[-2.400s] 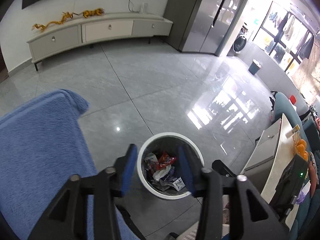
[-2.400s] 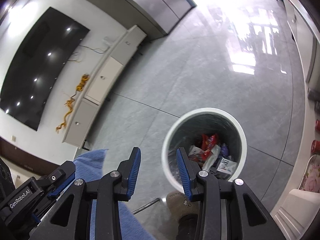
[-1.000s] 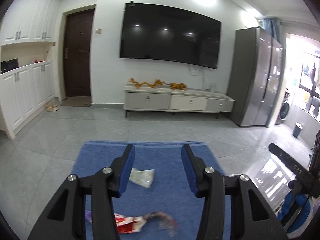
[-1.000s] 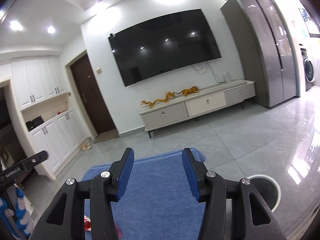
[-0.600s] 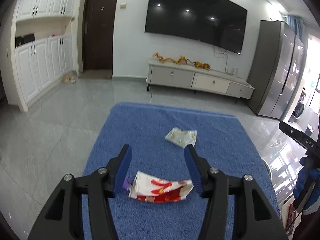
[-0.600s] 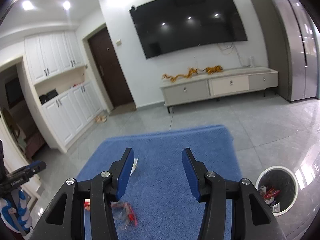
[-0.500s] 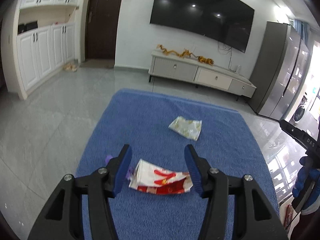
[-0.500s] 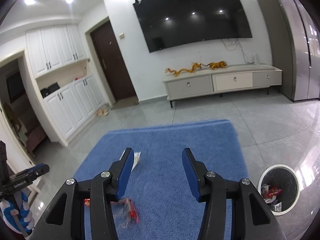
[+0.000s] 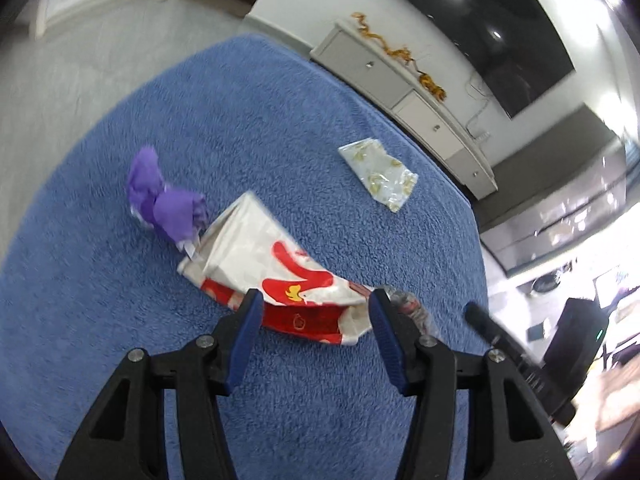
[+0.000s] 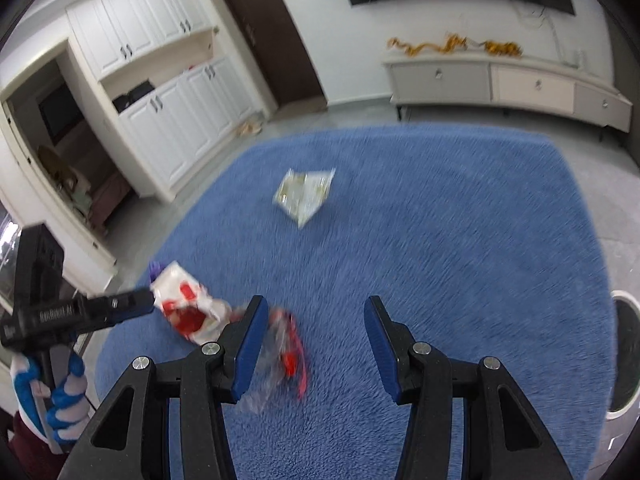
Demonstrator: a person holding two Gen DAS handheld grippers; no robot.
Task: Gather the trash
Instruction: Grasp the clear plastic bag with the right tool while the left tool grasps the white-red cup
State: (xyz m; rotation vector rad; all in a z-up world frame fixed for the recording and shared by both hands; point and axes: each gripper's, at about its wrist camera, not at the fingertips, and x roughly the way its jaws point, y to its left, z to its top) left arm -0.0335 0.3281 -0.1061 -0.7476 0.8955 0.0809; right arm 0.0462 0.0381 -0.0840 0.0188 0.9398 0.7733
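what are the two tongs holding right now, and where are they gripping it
Nothing. The left tongs stand open above the red-and-white wrapper on the blue rug; the right tongs stand open beside the clear wrapper.

**Colours on the rug**

The shaggy blue rug point(image 9: 280, 128) carries a white-and-red printed snack bag point(image 9: 276, 276), a crumpled purple wrapper point(image 9: 164, 200), a pale gold-patterned sachet point(image 9: 380, 172) and a clear, red-marked plastic wrapper point(image 10: 284, 356).

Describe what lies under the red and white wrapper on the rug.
The red and white wrapper lies on the blue rug. A purple wrapper touches its far end. Anything beneath the wrapper is covered.
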